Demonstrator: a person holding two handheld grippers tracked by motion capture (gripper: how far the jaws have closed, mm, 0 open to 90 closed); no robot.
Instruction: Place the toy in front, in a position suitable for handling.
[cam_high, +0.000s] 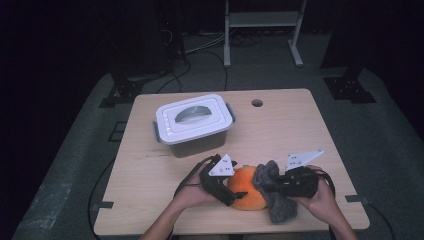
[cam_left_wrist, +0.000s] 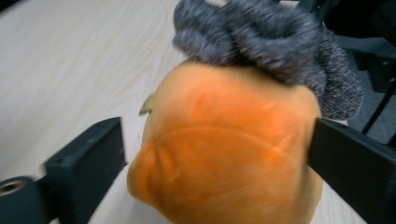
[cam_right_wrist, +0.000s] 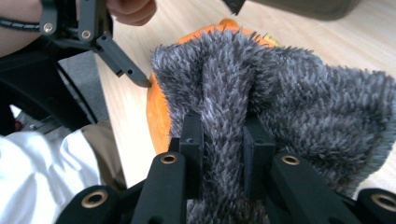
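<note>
An orange plush ball (cam_high: 245, 196) lies near the front edge of the table, and a grey fuzzy cloth (cam_high: 276, 197) is draped over its right side. My left gripper (cam_high: 234, 192) comes in from the left. Its jaws stand wide on either side of the ball (cam_left_wrist: 224, 154) and press its flanks. The grey cloth (cam_left_wrist: 266, 42) bunches over the ball's far end. My right gripper (cam_high: 268, 185) comes in from the right and is shut on a fold of the cloth (cam_right_wrist: 289, 102). Its pads (cam_right_wrist: 191, 135) pinch the fold, and the orange ball (cam_right_wrist: 158, 109) peeks out behind.
A grey bin with a white clip-on lid (cam_high: 194, 122) stands at the table's back left. A round cable hole (cam_high: 257, 103) sits near the far edge of the wooden table (cam_high: 305, 130). A white frame's legs (cam_high: 227, 45) stand on the floor beyond.
</note>
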